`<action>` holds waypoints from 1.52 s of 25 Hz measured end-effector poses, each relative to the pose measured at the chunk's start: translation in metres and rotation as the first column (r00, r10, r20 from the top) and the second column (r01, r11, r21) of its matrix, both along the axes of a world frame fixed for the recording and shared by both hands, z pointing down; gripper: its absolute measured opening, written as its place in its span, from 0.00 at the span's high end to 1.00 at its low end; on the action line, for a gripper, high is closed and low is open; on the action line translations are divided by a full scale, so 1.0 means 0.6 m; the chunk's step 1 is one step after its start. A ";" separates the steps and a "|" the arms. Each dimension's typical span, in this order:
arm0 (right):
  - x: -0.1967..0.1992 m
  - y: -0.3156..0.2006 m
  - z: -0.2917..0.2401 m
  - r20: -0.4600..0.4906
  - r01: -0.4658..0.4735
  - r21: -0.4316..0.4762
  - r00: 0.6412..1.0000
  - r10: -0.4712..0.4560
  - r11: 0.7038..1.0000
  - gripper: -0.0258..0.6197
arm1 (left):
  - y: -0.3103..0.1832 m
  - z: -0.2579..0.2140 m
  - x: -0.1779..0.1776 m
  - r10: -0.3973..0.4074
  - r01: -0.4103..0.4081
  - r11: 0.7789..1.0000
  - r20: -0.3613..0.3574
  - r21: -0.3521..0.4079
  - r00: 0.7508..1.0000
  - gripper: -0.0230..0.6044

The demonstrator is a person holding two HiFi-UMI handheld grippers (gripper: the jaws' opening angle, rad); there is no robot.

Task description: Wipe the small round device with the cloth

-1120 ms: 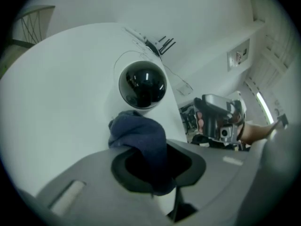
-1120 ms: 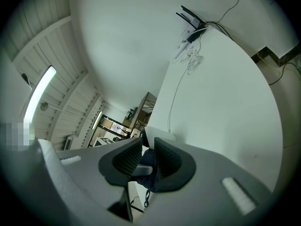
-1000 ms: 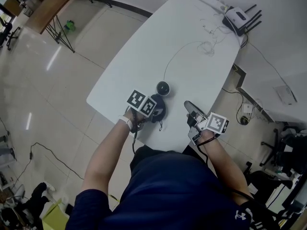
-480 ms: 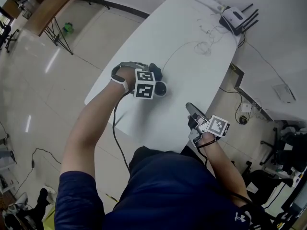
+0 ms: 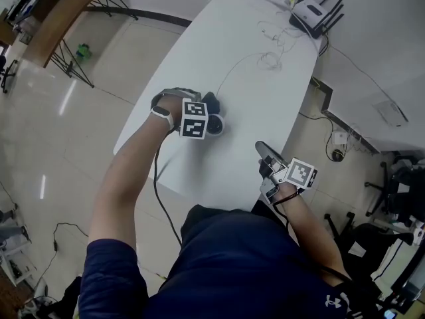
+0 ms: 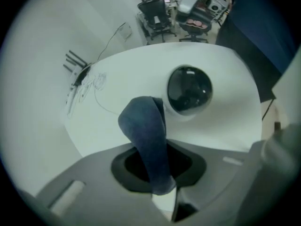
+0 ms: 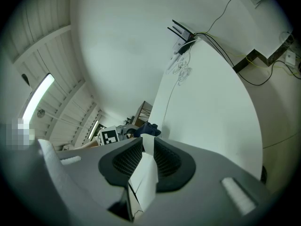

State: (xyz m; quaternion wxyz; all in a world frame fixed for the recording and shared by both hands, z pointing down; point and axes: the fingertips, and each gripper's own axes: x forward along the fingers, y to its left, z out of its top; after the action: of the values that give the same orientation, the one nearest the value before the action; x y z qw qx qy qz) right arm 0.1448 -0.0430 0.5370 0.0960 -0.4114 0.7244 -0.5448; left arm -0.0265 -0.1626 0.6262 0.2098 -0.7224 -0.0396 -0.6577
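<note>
Right gripper, at near edge of white oval table: jaws slightly apart, nothing between. Left gripper, mid-table: jaws pinching dark blue cloth strip, its loop against small round device with glossy black dome on white base, mid-table. White router with black antennas at table's far end.

No actual words to read anywhere, just a white Under Armour logo on the person's dark shirt.

Cloth soft, matt; device dome glossy; table smooth
</note>
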 end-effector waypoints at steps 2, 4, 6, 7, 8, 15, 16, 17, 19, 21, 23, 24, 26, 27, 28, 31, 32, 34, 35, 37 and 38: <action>-0.008 -0.003 0.005 0.003 0.014 -0.008 1.000 -0.014 1.000 0.83 | 0.012 0.011 -0.034 -0.168 0.167 0.984 -0.005 -0.054 0.986 0.86; -0.023 -0.003 0.010 0.002 0.039 -0.014 0.999 -0.039 0.999 0.84 | 0.050 0.019 -0.058 -0.395 0.384 0.907 -0.030 -0.174 0.918 0.86; -0.041 -0.005 0.017 -0.004 0.074 -0.021 0.997 -0.074 0.997 0.85 | 0.106 0.020 -0.056 -0.601 0.546 0.764 -0.071 -0.345 0.796 0.86; -0.048 -0.008 0.020 -0.009 0.095 -0.025 0.995 -0.095 0.995 0.85 | 0.131 0.019 -0.047 -0.684 0.595 0.687 -0.094 -0.417 0.724 0.86; -0.055 -0.013 0.022 -0.013 0.117 -0.027 0.993 -0.117 0.993 0.85 | 0.152 0.018 -0.035 -0.752 0.631 0.617 -0.114 -0.471 0.650 0.86; -0.099 -0.025 0.034 0.002 0.206 -0.043 0.979 -0.206 0.978 0.85 | 0.262 0.003 0.067 -0.977 0.649 0.182 -0.061 -0.739 0.205 0.86; -0.101 -0.024 0.036 0.008 0.200 -0.052 0.980 -0.200 0.978 0.85 | 0.268 -0.005 0.082 -0.983 0.611 0.150 -0.052 -0.777 0.176 0.86; -0.102 -0.024 0.038 0.015 0.191 -0.063 0.982 -0.191 0.979 0.85 | 0.269 -0.009 0.088 -0.987 0.589 0.127 -0.041 -0.798 0.157 0.86; -0.101 -0.023 0.036 0.017 0.190 -0.060 0.982 -0.189 0.980 0.85 | 0.263 -0.013 0.071 -0.990 0.586 0.104 -0.025 -0.803 0.141 0.86; -0.094 -0.024 0.030 0.010 0.188 -0.036 0.982 -0.188 0.981 0.85 | 0.247 -0.015 0.033 -0.988 0.615 0.114 -0.022 -0.780 0.155 0.86; -0.081 -0.023 0.026 0.014 0.158 -0.028 0.987 -0.157 0.987 0.86 | 0.219 -0.017 -0.021 -0.976 0.688 0.179 -0.038 -0.703 0.215 0.86; -0.072 -0.023 0.025 0.016 0.139 -0.027 0.990 -0.138 0.990 0.86 | 0.198 -0.018 -0.050 -0.959 0.733 0.253 -0.065 -0.631 0.275 0.86; -0.054 -0.020 0.024 0.021 0.103 -0.028 0.994 -0.103 0.994 0.86 | 0.128 -0.026 -0.091 -0.862 0.765 0.503 -0.171 -0.403 0.477 0.86; -0.044 -0.017 0.023 0.023 0.087 -0.027 0.996 -0.086 0.996 0.86 | 0.096 -0.032 -0.100 -0.773 0.724 0.634 -0.199 -0.272 0.602 0.86; -0.034 -0.012 0.022 0.026 0.070 -0.025 0.997 -0.069 0.997 0.86 | 0.071 -0.036 -0.101 -0.666 0.648 0.746 -0.193 -0.155 0.721 0.86; -0.006 0.003 0.018 0.033 0.008 -0.019 0.999 -0.007 1.000 0.86 | 0.029 -0.040 -0.068 -0.346 0.351 0.936 -0.106 0.030 0.932 0.86; 0.004 0.006 0.016 0.034 -0.015 -0.018 0.999 0.016 1.000 0.86 | 0.021 -0.040 -0.049 -0.267 0.271 0.961 -0.083 0.047 0.960 0.86; 0.028 0.011 0.014 0.033 -0.063 -0.012 0.997 0.063 0.998 0.86 | 0.009 -0.041 -0.016 -0.124 0.127 0.988 -0.038 0.084 0.992 0.86; 0.042 0.013 0.013 0.032 -0.085 -0.007 0.996 0.086 0.996 0.86 | 0.003 -0.044 -0.003 -0.056 0.057 0.991 -0.013 0.119 0.998 0.86; 0.069 0.017 0.014 0.038 -0.125 0.000 0.991 0.125 0.992 0.86 | -0.007 -0.057 0.013 0.050 -0.056 0.978 0.034 0.202 0.998 0.86; 0.081 0.019 0.018 0.044 -0.147 -0.010 0.988 0.147 0.989 0.86 | -0.008 -0.063 0.015 0.077 -0.087 0.969 0.052 0.232 0.996 0.86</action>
State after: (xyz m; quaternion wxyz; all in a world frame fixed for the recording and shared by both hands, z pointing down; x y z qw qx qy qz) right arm 0.1931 -0.0317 0.5477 0.1507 -0.4516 0.6880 -0.5477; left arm -0.0177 -0.1671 0.5884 0.3195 -0.6763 0.0039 -0.6638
